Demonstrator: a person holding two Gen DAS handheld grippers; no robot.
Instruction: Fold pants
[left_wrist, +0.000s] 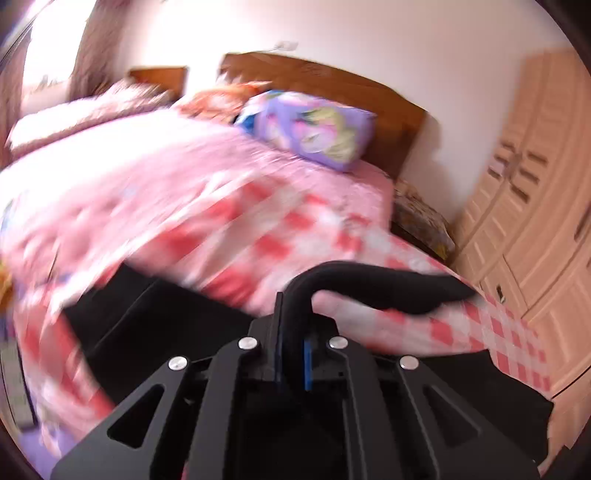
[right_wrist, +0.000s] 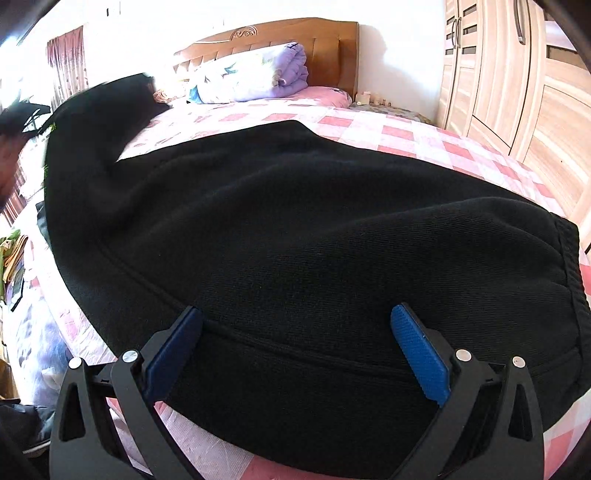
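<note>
fingers (left_wrist: 293, 332) of the left gripper pinch a pants (right_wrist: 295, 229) leg lifted for folding, while the right gripper (right_wrist: 295, 350) gapes wide, needing to pin the waist.

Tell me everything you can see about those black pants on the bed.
The black pants look like thick, knitted, fleece-like fabric with a ribbed waistband at the right end and a raised seam along the near edge. They lie spread across the pink checked bedspread. The far left end is lifted off the bed, pinched in the shut left gripper, where the cloth arches up. The right gripper is open, straddling the near edge.
</note>
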